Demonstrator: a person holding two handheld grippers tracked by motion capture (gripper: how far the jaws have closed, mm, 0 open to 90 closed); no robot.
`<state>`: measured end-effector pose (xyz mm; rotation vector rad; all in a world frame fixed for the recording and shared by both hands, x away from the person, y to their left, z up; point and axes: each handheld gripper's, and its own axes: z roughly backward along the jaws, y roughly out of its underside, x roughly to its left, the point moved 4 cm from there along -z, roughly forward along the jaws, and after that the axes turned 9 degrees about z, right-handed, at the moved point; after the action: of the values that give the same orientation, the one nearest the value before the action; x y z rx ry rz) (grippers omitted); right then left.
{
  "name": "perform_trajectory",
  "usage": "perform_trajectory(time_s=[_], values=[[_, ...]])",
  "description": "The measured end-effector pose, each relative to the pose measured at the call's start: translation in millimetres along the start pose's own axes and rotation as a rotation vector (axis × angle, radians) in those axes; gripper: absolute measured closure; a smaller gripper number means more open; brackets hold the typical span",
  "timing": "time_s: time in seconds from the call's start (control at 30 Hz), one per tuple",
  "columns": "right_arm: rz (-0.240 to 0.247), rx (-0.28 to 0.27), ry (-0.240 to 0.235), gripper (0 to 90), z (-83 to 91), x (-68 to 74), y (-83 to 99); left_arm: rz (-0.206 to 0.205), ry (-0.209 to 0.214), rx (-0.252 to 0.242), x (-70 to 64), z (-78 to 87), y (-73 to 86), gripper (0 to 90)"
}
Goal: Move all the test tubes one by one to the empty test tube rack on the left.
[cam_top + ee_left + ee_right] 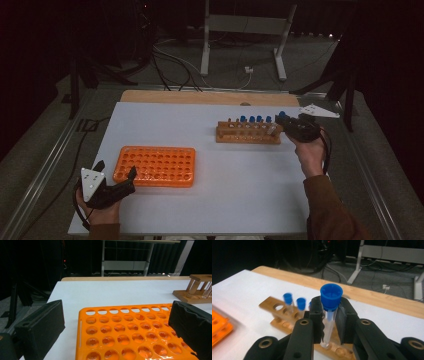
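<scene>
right gripper fingers clamp blue-capped tube | above wooden rack | white table

I see a clear tube with a blue cap, upright with a slight tilt, clamped at its upper part just below the cap, over the right end of the wooden rack. Four more blue-capped tubes stand in that rack's holes. My orange rack lies flat near the table's left front, its holes all open.
</scene>
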<state>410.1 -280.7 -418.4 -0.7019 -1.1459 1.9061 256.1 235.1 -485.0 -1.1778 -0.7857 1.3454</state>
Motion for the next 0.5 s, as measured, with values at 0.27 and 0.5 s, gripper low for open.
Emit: perform_trajectory(time_s=[0.27,0.5], values=[[-0.003,-0.012,-0.066,76.7,4.3,23.9,8.0,-0.012,0.034,0.034,-4.9,-3.4,2.2,0.8],[0.04,0.0,-0.095,76.7,7.3,43.3,16.9,-0.032,0.049,0.04,-11.5,-3.8,2.7,0.8]])
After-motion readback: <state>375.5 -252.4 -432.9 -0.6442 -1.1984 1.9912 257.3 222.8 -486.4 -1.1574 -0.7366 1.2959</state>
